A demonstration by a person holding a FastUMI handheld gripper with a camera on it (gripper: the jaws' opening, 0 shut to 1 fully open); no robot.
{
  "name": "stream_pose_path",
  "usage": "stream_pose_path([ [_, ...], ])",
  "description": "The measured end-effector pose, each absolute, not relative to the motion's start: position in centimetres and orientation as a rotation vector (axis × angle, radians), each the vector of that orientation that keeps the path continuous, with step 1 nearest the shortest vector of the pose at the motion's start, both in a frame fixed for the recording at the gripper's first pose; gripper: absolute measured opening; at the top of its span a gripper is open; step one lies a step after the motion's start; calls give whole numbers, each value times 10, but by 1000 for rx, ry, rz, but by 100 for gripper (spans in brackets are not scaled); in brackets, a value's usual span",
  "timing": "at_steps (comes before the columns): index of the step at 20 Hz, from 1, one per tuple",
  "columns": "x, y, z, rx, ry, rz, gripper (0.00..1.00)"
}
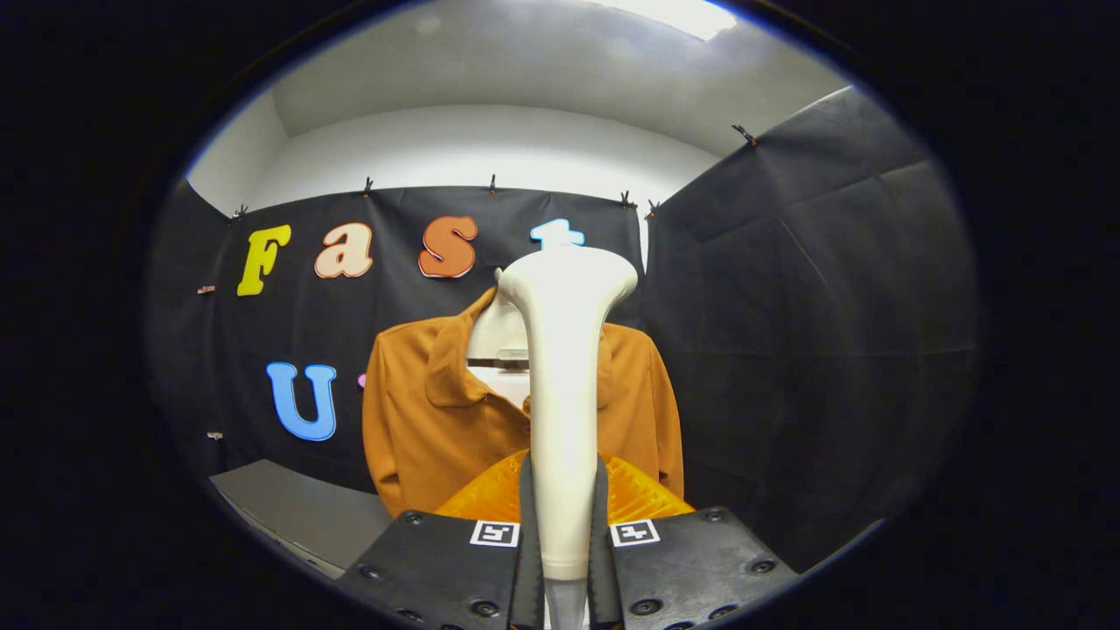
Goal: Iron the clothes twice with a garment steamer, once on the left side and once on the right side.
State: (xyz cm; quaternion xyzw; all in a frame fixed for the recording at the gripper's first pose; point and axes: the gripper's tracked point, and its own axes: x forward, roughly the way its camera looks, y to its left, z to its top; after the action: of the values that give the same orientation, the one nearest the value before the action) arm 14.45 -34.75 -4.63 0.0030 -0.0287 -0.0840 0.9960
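Cream-white steamer [563, 385]; plain orange-brown shirt [437, 420]; white mannequin neck [495, 337]; black cloth wall [814, 306].

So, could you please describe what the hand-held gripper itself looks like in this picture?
The hand-held gripper shows as two flat, dark plates fastened with round screws along their edges. Each plate carries a small square black-and-white marker near its inner corner. Two narrow upright fingers rise from between the plates, standing parallel and close together. No cable or sleeve is visible.

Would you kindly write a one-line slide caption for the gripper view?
Gripper fingers shut on the white garment steamer, held upright before an orange collared shirt on a mannequin.
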Motion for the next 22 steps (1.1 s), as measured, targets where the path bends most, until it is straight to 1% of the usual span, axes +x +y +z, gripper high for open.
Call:
stream_pose_path([
  [11,189,-386,-163,54,131,-159,23],
  [16,185,-386,-219,73,223,-143,23],
  [22,167,-383,-269,77,309,-145,23],
])
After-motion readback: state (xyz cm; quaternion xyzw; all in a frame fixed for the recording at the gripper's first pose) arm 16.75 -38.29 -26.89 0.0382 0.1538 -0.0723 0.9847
